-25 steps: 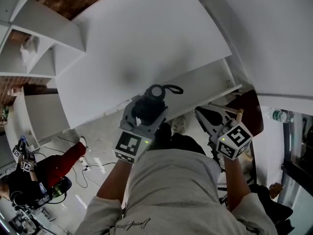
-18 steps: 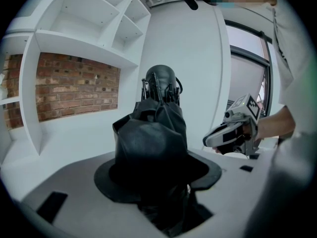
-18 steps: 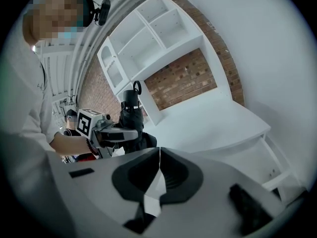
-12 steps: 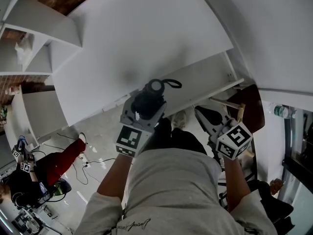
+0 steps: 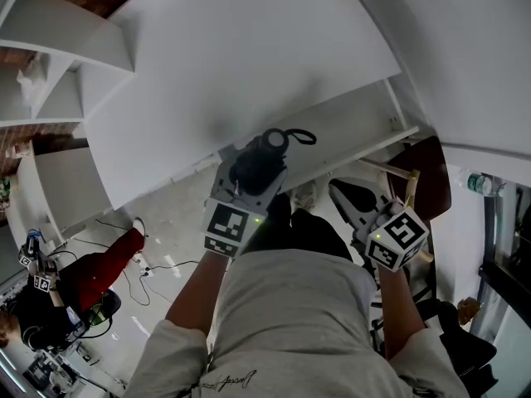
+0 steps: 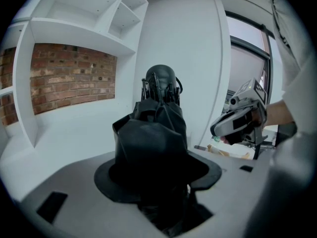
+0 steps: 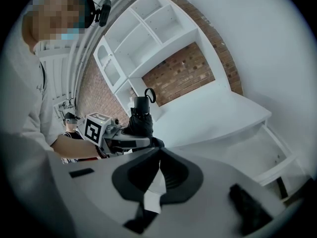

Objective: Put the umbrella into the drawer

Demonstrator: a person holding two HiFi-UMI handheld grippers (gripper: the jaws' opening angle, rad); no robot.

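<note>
Open white drawer (image 5: 357,131) under the white tabletop (image 5: 241,65), with its plain white inside showing. Folded black umbrella (image 5: 267,143) not in it yet, but gripped tight in the jaws of the left gripper (image 5: 249,177), up by the drawer's left end, strap end pointing away from the person. Right gripper (image 7: 160,150) off to the side, jaws pressed together on nothing. White shelves (image 5: 50,65) and a red brick wall (image 6: 69,78) behind. Pale floor (image 5: 178,222) below, with thin black cables (image 5: 153,284) on it.

Bright, even light; fisheye warp with black corners; umbrella (image 6: 151,148) soft near the lens
</note>
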